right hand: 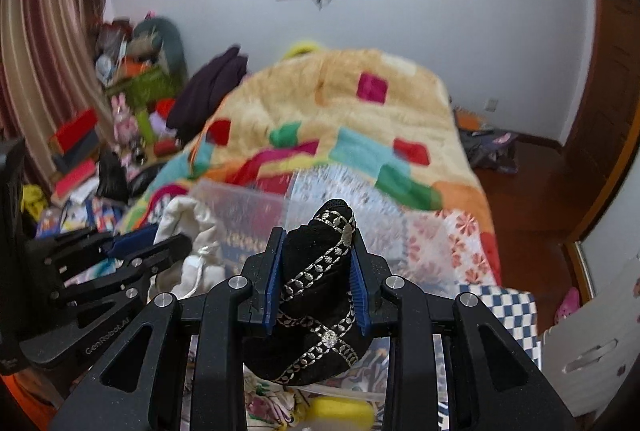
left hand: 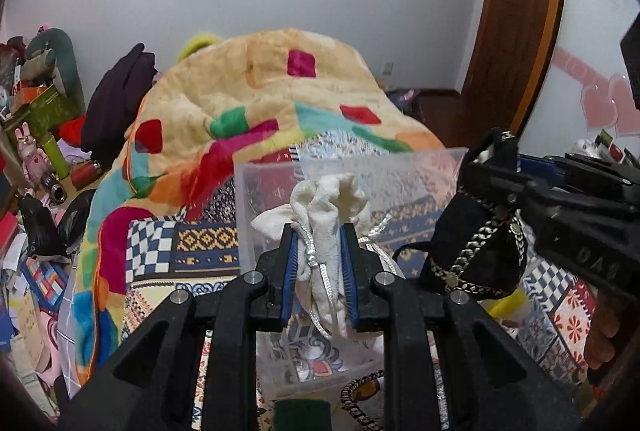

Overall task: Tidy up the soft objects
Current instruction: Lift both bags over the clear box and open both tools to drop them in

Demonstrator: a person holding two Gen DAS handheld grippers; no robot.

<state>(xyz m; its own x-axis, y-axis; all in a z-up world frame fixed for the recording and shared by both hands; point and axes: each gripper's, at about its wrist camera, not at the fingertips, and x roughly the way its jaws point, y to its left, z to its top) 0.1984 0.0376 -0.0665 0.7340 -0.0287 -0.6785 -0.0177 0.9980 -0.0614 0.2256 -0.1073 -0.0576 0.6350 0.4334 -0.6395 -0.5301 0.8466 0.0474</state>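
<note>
My left gripper [left hand: 319,243] is shut on a white drawstring pouch [left hand: 324,215] and holds it over a clear plastic box [left hand: 272,183] on the bed. My right gripper [right hand: 316,251] is shut on a black pouch with silver-gold trim [right hand: 320,311], held in the air just right of the white pouch. The black pouch [left hand: 476,243] and the right gripper [left hand: 492,171] also show at the right of the left wrist view. The white pouch [right hand: 192,231] and the left gripper [right hand: 160,243] show at the left of the right wrist view. The clear box [right hand: 248,199] lies beyond them.
A colourful fleece blanket [left hand: 256,103] is heaped on the bed behind the box. A yellow soft object [right hand: 340,413] lies under the black pouch. Clutter of boxes and toys [left hand: 36,135] fills the left side. A wooden door [left hand: 516,15] stands at the right.
</note>
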